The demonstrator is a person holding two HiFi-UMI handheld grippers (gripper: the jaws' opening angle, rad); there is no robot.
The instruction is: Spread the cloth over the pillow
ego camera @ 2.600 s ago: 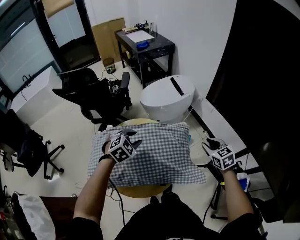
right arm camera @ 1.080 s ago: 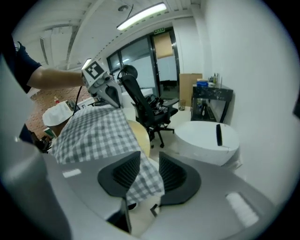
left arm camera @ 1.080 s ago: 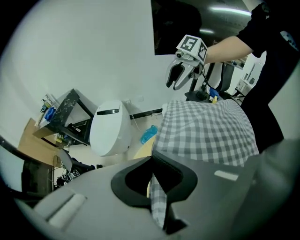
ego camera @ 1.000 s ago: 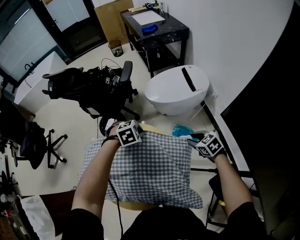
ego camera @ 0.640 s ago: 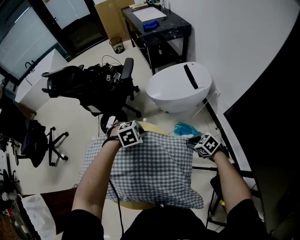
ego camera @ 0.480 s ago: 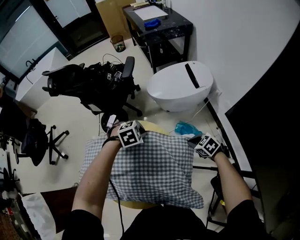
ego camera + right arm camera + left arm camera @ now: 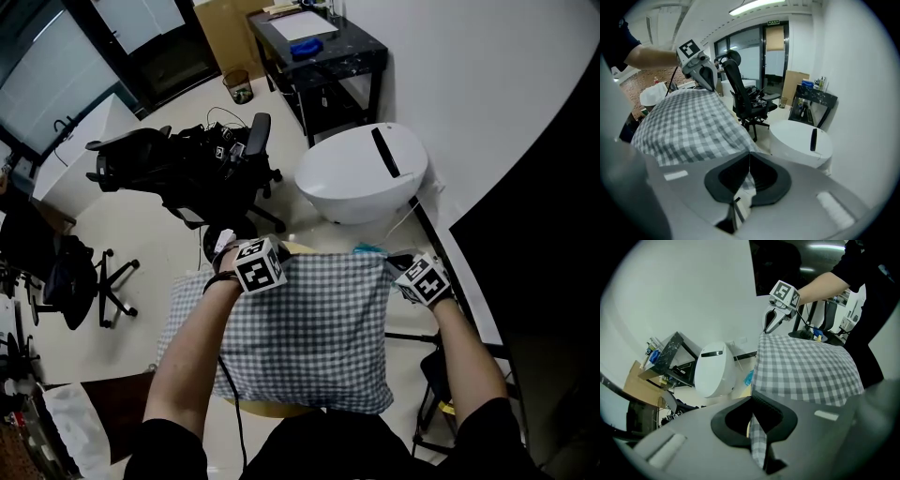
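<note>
The pillow lies wholly hidden under the checked cloth (image 7: 300, 328), showing only as a swell. The round wooden top (image 7: 274, 410) beneath peeps out merely as slivers at the cloth's 12 and 6 o'clock edges. A teal thing (image 7: 367, 249) at the cloth's 1 o'clock corner is mostly covered and cannot be identified, and the items on the black side table (image 7: 354, 56), toward 12 o'clock, are too small to tell.

The cloth (image 7: 309, 328) looks matt and woven, the dome (image 7: 361, 183) glossy plastic.
</note>
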